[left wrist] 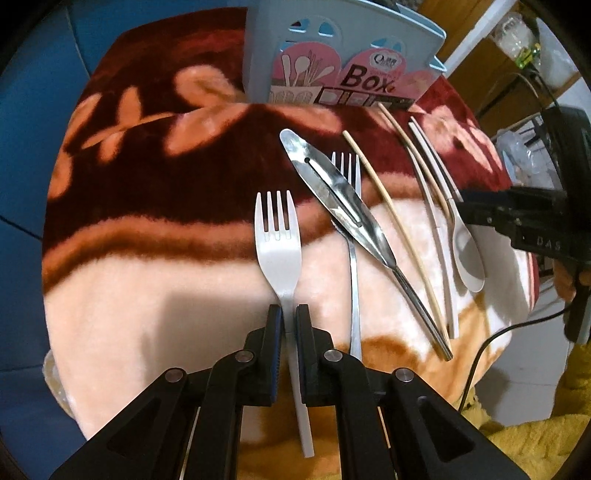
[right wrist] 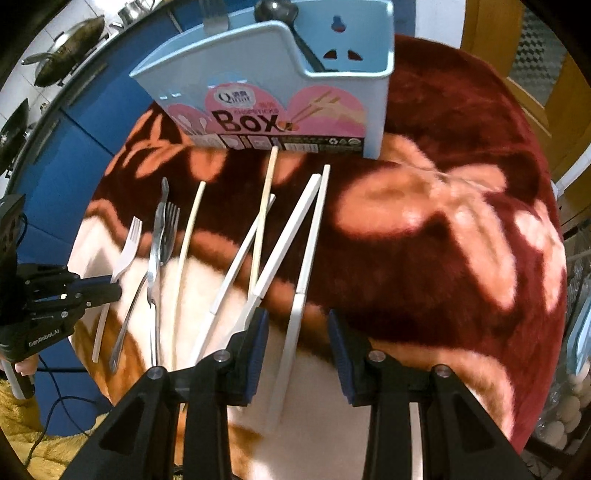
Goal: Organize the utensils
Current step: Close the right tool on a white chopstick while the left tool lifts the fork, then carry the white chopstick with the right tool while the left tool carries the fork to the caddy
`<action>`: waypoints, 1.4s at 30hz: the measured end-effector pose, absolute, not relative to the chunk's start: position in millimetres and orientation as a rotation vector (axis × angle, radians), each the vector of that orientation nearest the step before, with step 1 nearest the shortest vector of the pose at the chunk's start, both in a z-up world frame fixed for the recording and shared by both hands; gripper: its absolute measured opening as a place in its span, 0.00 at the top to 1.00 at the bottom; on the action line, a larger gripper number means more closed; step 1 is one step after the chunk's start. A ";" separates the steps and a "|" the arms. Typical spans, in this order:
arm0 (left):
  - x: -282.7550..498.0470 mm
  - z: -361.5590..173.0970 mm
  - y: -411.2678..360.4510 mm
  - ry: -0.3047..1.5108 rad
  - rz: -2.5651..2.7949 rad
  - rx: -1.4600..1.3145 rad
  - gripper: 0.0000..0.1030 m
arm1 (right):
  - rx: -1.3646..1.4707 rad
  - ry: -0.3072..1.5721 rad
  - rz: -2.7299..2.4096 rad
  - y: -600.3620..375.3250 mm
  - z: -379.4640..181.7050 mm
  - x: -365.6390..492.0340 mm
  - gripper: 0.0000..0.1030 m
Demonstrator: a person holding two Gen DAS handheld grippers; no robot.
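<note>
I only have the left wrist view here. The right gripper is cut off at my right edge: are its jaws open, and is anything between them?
Observer: The right gripper stands open, a white chopstick lying between its pads, untouched.
Operator: Is the box in front already holding anything?
Observer: Yes, a dark-handled ladle and a metal utensil stand in the blue utensil box.
Operator: How does my left gripper look from there?
Observer: The left gripper is shut on the white plastic fork, gripping its handle just below the head.
</note>
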State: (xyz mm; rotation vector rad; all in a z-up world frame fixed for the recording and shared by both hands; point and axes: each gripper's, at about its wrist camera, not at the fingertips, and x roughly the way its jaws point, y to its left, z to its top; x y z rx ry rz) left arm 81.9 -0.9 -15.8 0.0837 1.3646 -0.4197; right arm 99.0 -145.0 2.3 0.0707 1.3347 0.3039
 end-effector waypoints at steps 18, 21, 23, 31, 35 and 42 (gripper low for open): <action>81.4 -15.0 -3.9 1.349 -0.422 0.067 0.94 | 0.110 1.367 0.297 -152.7 0.4 96.8 0.92; 78.7 -13.5 1.2 1.320 -0.426 0.034 0.95 | 0.157 1.337 0.306 -160.4 3.7 89.9 0.92; 75.2 -12.1 4.2 1.295 -0.430 0.016 0.95 | 0.186 1.315 0.310 -165.7 6.4 84.6 0.92; 62.8 -4.1 12.9 1.194 -0.438 -0.041 0.95 | 0.281 1.200 0.344 -177.8 18.6 59.1 0.92; 56.7 6.5 13.3 1.124 -0.444 -0.054 0.95 | 0.295 1.114 0.343 -179.6 26.4 49.1 0.92; 56.7 21.5 4.0 0.999 -0.452 -0.071 0.95 | 0.293 0.980 0.303 -177.6 41.6 37.8 0.92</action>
